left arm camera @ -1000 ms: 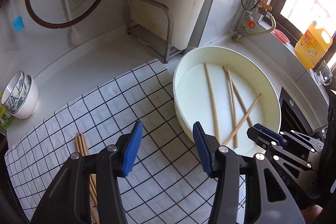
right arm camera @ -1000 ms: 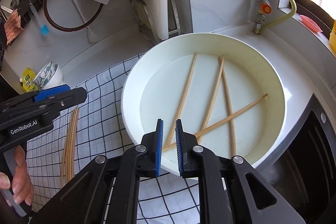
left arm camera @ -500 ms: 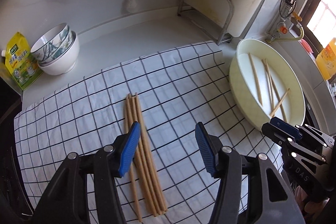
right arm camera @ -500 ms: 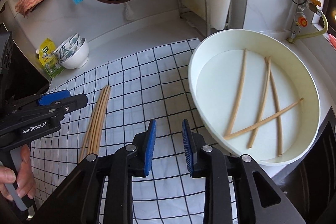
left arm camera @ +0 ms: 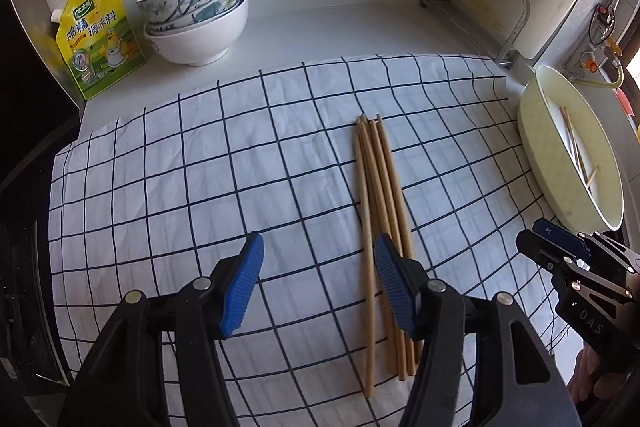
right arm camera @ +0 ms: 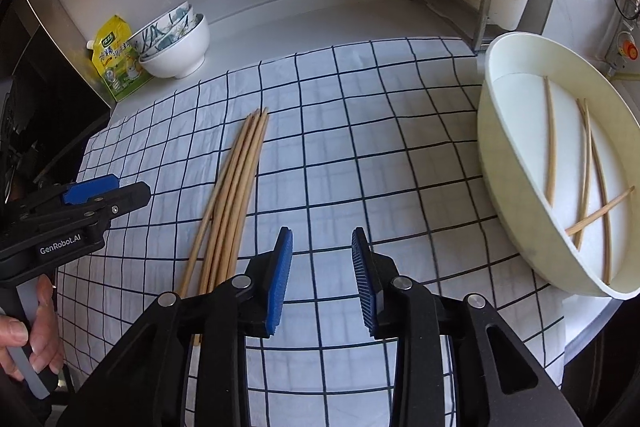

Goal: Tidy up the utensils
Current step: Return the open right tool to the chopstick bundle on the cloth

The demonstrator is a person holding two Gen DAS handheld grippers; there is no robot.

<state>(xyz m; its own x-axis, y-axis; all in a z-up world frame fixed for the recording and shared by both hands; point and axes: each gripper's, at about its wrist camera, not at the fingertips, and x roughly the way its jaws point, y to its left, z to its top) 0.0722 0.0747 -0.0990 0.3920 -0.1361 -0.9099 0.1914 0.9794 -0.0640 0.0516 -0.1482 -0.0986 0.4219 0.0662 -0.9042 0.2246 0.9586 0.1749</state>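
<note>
We see a checked cloth [left arm camera: 248, 163] spread on a white table [left arm camera: 360, 27]. A bundle of wooden chopsticks [left arm camera: 380, 211] lies on the cloth at centre frame. Our left gripper [left arm camera: 318, 283], spread wide and empty, hovers at lower centre, its right finger over the bundle. Our right gripper [right arm camera: 322, 279], also spread and empty, hangs over bare cloth. At far right, a cream basin [right arm camera: 504, 187] holds four loose chopsticks [right arm camera: 586, 183]. Stacked bowls [left arm camera: 200, 19] sit upper left.
</note>
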